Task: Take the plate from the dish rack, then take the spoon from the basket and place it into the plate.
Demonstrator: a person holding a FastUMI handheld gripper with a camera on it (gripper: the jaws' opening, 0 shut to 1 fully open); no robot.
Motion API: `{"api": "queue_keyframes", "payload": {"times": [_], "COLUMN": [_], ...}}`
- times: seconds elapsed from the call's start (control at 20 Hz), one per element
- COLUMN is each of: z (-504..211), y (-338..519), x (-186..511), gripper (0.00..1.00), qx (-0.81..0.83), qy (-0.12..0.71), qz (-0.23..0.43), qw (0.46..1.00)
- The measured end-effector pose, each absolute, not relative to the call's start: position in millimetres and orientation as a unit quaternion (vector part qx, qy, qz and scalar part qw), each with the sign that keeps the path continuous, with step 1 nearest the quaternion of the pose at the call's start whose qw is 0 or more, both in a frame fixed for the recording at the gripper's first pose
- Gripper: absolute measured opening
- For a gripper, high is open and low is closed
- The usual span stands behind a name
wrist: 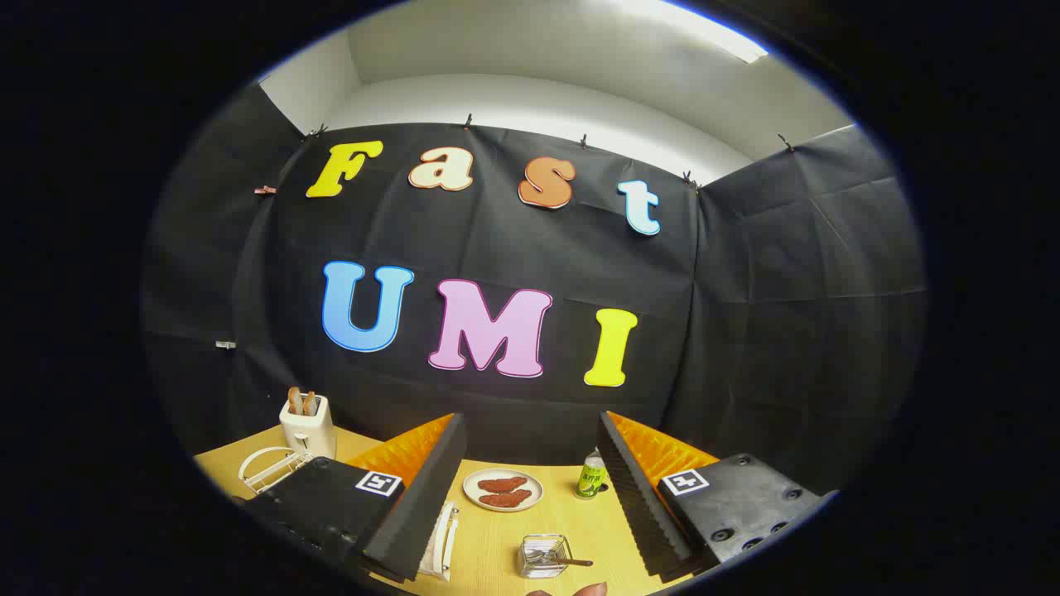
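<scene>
Gripper [530, 497] fingers spread wide — spoon [565, 560] in basket [544, 555]; rack [269, 465] half-hidden.

The tool [530, 505] is held level and pointing straight ahead, its two fingers [414, 505] spread wide apart with nothing pressed between them; a person's fingertip [590, 589] shows just below, near the right finger

Jaws gape empty above the table [497, 538], basket [545, 555] with spoon [571, 562] between them.
</scene>
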State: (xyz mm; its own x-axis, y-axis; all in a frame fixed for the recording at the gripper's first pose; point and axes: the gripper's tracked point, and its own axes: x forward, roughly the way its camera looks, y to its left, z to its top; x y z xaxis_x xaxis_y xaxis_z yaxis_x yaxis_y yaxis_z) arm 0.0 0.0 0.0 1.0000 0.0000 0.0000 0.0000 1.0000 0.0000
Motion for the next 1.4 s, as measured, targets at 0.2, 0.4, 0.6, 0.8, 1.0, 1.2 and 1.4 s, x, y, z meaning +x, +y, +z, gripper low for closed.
{"api": "queue_keyframes", "payload": {"times": [0.2,0.4,0.6,0.8,1.0,1.2,1.4], "z": [-4.5,-6.6,-6.7,-10.7,-35.3,-97.3,-163.1], "y": [3.5,5.1,4.7,6.4,30.6,71.6,113.1], "x": [-1.1,-3.5,-3.8,-2.4,2.8,14.0,28.8], "gripper": [0.98,0.98,0.98,0.98,0.98,0.98,0.98], "qx": [0.003,-0.003,-0.001,0.002,0.012,0.040,0.070], "qy": [0.009,0.013,0.012,0.018,0.075,0.216,0.351], "qz": [0.000,-0.001,-0.003,-0.005,0.031,0.079,0.099], "qw": [1.000,1.000,1.000,1.000,0.997,0.972,0.929]}}
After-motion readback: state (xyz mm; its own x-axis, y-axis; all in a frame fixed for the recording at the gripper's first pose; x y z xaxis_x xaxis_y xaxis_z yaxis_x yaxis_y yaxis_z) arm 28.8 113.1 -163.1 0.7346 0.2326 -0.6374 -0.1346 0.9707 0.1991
